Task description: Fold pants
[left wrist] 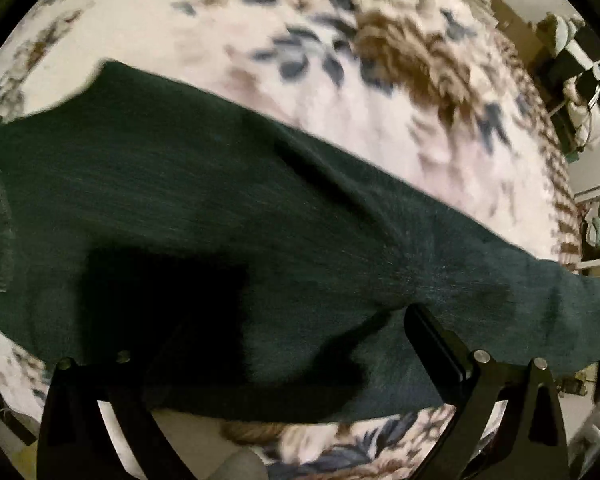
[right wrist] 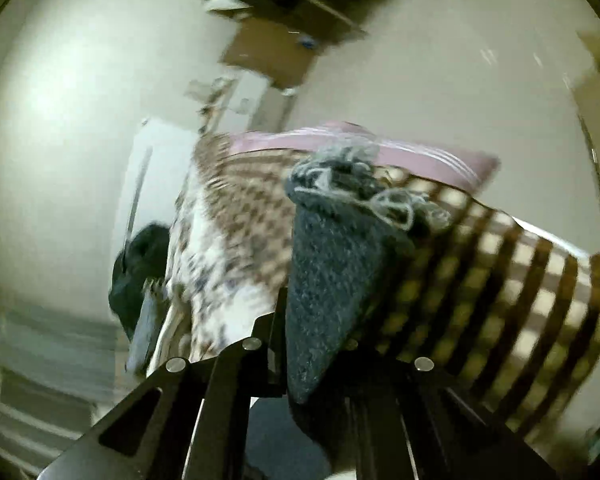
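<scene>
Dark green-black pants (left wrist: 260, 208) lie stretched across a floral bedspread (left wrist: 228, 56) in the left wrist view, running from upper left to lower right. My left gripper (left wrist: 284, 340) hangs just above the pants; its right finger (left wrist: 436, 344) shows clearly, the left one is lost in shadow, and the jaws stand apart. In the right wrist view my right gripper (right wrist: 300, 344) is shut on a frayed hem end of the pants (right wrist: 332, 248), held up off the bed with loose pale threads at its top.
The bedspread has a brown checked border (right wrist: 500, 280) at the bed's edge. A pink striped pillow (right wrist: 400, 152) lies beyond. Shelves and clutter (left wrist: 580, 80) stand to the right of the bed. A dark garment (right wrist: 140, 264) hangs at the bed's side.
</scene>
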Motion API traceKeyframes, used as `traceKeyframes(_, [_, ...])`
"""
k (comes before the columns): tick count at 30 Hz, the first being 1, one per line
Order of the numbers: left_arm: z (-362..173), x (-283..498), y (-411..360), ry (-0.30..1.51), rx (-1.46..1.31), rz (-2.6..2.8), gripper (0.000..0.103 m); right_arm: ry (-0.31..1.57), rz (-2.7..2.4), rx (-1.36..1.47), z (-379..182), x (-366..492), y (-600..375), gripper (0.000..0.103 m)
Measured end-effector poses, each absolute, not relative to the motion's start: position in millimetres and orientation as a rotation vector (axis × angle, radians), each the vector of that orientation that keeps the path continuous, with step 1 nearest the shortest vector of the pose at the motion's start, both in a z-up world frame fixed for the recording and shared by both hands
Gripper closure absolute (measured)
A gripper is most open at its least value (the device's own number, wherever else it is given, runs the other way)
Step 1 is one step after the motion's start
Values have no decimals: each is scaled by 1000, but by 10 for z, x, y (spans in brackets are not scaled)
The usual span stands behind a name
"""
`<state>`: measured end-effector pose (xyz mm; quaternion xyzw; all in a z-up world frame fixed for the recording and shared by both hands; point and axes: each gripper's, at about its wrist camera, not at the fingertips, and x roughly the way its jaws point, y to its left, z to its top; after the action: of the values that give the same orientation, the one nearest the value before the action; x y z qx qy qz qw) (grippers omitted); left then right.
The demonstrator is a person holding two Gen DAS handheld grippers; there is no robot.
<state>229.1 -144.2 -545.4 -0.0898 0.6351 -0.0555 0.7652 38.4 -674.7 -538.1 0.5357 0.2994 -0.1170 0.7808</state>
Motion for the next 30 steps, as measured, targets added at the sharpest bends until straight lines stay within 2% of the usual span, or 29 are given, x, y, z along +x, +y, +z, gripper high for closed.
traceKeyframes(4, [-5160, 2164, -1135, 1330, -210, -118, 0, 672, -164, 967, -4699, 573, -6081, 94])
traceKeyframes(9, [-4898, 1996, -596, 1292, -252, -84, 0, 733, -24, 782, -4360, 925, -5009, 94])
traceKeyframes(14, [-4848, 1901, -15, 1269, -301, -22, 0, 866, 161, 662, -4722, 1365, -3653, 94])
traceKeyframes(20, [-5004, 1799, 542, 1250, -283, 57, 0, 1074, 262, 433, -5718, 1685, -2226, 94])
traceKeyframes(22, [-5051, 1776, 683, 1249, -276, 78, 0, 1112, 261, 377, -5883, 1723, -2007, 94])
traceKeyframes(24, [-5059, 1775, 756, 1243, -267, 82, 0, 1185, 261, 316, -6055, 1773, -1838, 87])
traceKeyframes(25, [-5056, 1783, 779, 1242, -268, 75, 0, 1234, 281, 296, -6096, 1813, -1783, 75])
traceKeyframes(26, [-5049, 1800, 781, 1238, -275, 66, 0, 1264, 331, 323, -6082, 1820, -1777, 51])
traceKeyframes(27, [-5032, 1827, 765, 1232, -288, 54, 0, 1270, 359, 350, -5939, 1803, -1800, 36])
traceKeyframes(28, [-5021, 1854, 742, 1228, -297, 42, 0, 1270, 386, 395, -5869, 1763, -1867, 14])
traceKeyframes(29, [-5005, 1888, 707, 1222, -308, 22, 0, 1261, 398, 436, -5793, 1721, -1951, 9])
traceKeyframes(30, [-4986, 1929, 650, 1213, -319, -1, 0, 1252, 398, 474, -5715, 1671, -2064, 9])
